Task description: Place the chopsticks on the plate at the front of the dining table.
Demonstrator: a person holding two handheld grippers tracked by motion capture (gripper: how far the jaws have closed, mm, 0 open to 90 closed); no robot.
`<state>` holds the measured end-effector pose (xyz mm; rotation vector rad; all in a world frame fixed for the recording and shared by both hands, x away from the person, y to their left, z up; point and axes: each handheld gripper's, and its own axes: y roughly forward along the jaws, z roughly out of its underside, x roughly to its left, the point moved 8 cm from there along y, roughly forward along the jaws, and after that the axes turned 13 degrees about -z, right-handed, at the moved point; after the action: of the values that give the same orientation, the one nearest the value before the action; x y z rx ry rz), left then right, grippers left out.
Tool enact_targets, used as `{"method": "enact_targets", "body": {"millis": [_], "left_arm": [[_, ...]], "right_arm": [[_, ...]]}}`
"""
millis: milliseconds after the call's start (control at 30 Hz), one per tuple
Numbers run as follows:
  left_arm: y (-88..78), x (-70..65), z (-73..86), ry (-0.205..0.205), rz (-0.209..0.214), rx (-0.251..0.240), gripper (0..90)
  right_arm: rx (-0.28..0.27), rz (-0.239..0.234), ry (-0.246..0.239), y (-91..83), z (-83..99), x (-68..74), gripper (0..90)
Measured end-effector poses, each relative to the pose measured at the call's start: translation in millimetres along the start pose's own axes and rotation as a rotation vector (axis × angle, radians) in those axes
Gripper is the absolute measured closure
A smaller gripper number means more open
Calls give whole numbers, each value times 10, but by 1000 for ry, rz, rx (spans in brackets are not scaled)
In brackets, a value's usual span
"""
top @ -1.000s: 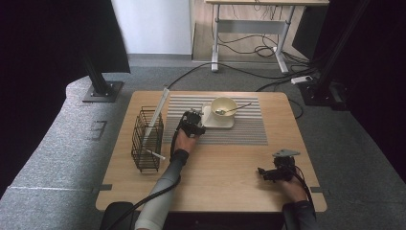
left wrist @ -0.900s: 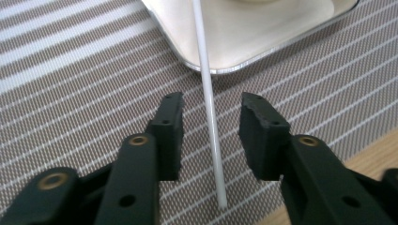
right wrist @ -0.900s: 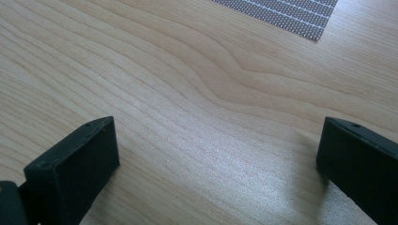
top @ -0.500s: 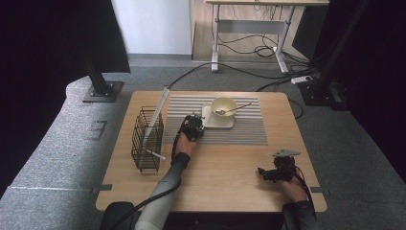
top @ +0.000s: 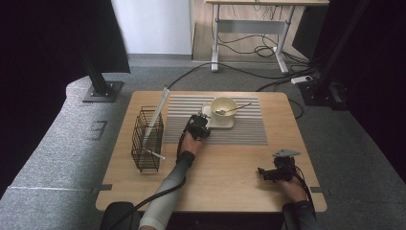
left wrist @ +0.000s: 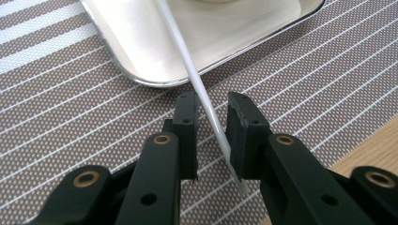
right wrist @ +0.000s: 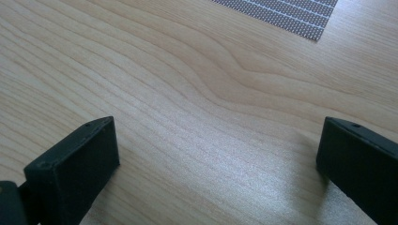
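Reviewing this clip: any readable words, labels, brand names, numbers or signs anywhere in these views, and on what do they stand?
"3": a pale mark on the grey floor left of the table, at; it looks like that digit, not certain.
Nothing else readable: the wire basket, striped mat, white tray, bowl and both grippers' black jaws carry no lettering.

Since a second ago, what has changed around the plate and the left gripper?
The left gripper has crept slightly toward the plate, and its jaws have just been closing, then easing open a little; the white stick lies between them, a gap showing on one side. The right gripper, bowl with spoon, and wire basket stayed as they were.
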<state>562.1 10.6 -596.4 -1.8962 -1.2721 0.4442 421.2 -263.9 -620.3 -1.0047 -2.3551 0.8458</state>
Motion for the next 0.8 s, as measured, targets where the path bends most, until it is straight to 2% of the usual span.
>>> {"method": "enact_targets", "body": {"millis": [400, 800], "left_arm": [[29, -107, -50, 13, 20, -8, 674], [47, -129, -64, 22, 20, -12, 652]], "right_arm": [[0, 0, 0, 0, 0, 0, 0], [0, 0, 0, 0, 0, 0, 0]]}}
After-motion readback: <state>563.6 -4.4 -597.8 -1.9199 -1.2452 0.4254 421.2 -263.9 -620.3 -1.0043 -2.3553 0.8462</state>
